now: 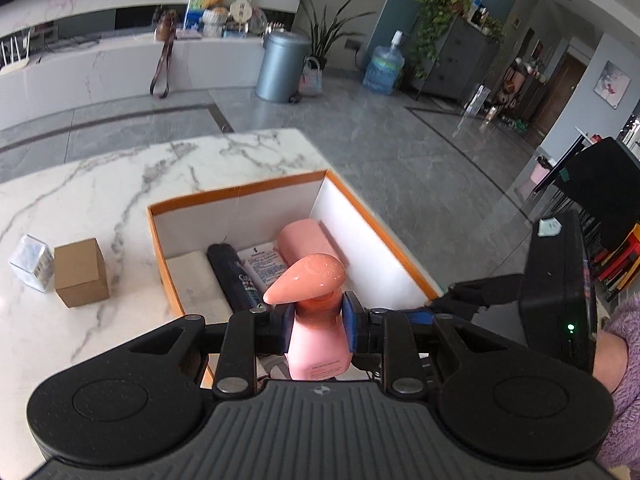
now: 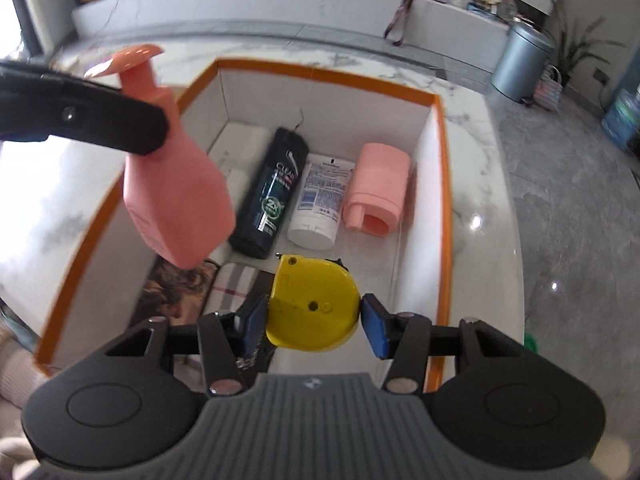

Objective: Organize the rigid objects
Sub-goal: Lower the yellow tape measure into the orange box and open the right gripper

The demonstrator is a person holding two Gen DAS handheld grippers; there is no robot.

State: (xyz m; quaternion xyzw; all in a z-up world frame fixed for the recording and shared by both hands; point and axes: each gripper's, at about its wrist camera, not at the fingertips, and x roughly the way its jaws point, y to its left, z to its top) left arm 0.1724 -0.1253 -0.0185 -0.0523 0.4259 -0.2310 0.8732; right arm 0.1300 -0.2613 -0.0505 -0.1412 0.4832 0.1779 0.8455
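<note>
My left gripper is shut on the neck of a pink pump bottle, holding it above the orange-rimmed white box. The bottle also shows in the right wrist view, hanging over the box's left side. My right gripper is low inside the box with a yellow tape measure between its jaws; the left pad touches it, the right pad stands a little off. In the box lie a black shampoo bottle, a white tube and a pink case.
A brown cardboard cube and a small clear packet stand on the marble table left of the box. Flat patterned pouches lie in the box's near left corner. Beyond the table are grey floor and a metal bin.
</note>
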